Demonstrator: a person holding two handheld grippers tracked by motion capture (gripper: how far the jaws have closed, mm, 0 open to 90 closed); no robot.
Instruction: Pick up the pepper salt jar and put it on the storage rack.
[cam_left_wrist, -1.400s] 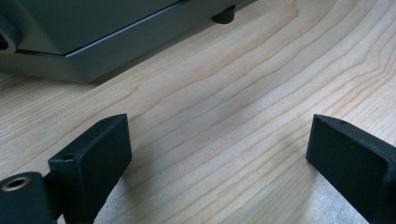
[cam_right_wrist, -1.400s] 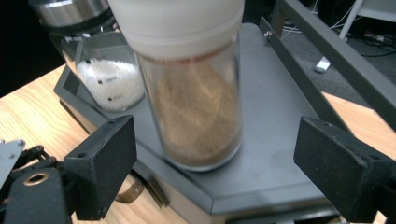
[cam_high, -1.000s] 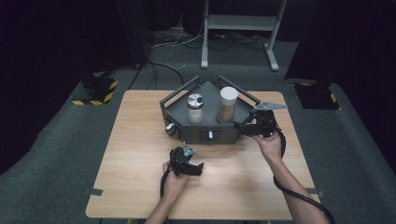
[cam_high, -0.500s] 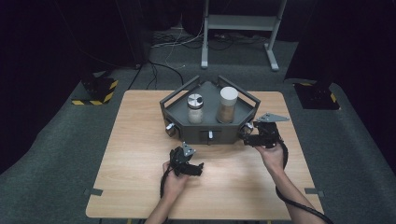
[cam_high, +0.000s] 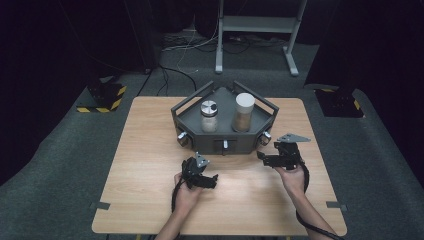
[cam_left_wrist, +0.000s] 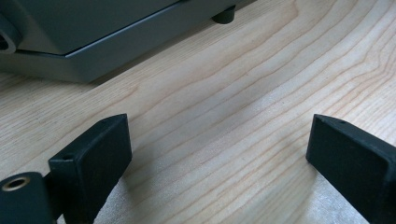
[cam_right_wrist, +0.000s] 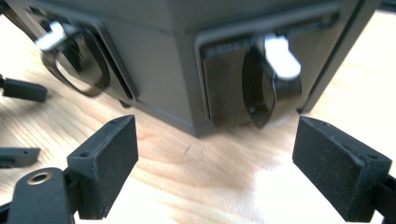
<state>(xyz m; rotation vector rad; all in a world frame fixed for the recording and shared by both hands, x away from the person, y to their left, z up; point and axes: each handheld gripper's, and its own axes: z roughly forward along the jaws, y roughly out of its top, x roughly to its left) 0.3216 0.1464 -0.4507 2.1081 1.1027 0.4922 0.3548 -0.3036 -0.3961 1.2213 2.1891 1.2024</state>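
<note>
From above, a grey angular tray (cam_high: 192, 119) on the worktop (cam_high: 145, 150) carries two jars; the left gripper (cam_high: 209, 179) and right gripper (cam_high: 265, 159) lie just before it. The left gripper view shows wide, empty jaws over bare wood. The right gripper view adds a white-handled knob (cam_right_wrist: 275, 70) ahead of its parted, empty jaws, which have just been closing a little.

Dark grey angular tray-box (cam_high: 200, 142) with front knobs, upright near table's far edge, centred; right-front knob (cam_right_wrist: 273, 77) is black with a white lever, blurred close up.
</note>
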